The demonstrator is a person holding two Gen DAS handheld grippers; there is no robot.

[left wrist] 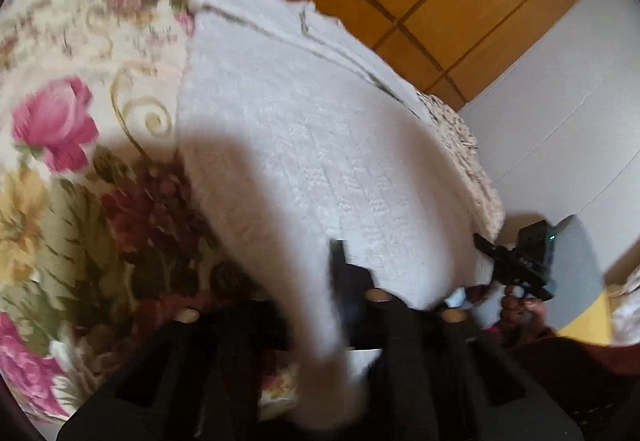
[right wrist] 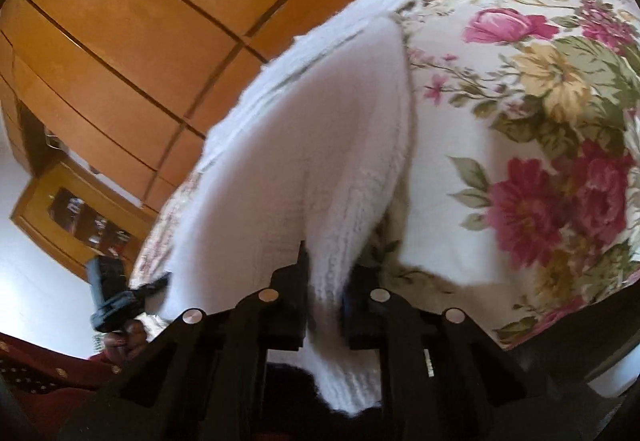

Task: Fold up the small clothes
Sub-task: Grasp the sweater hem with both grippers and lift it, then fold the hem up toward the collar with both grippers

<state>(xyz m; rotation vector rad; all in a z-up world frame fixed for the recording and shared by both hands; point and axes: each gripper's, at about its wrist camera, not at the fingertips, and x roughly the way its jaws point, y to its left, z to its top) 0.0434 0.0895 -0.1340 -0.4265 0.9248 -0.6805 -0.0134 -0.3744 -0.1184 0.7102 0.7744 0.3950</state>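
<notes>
Both claws, the left gripper [left wrist: 336, 281] and the right gripper [right wrist: 324, 281], are clenched on the white knit [left wrist: 320, 145] above the floral bedspread [right wrist: 520, 121]

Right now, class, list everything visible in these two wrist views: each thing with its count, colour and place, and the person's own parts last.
Knitted garment: one, white, lying on the bed, near edge lifted by both grippers.
Bedspread: one, cream with pink, red and yellow flowers, under the garment.
Wardrobe: one, orange-brown wood, behind the bed.
Small cabinet: one, wooden, glass-fronted, by the white wall.
Left gripper: one, black, shut on the garment's near edge.
Right gripper: one, black, shut on the garment's other near corner.
Hand: one, holding the right gripper's handle.
</notes>
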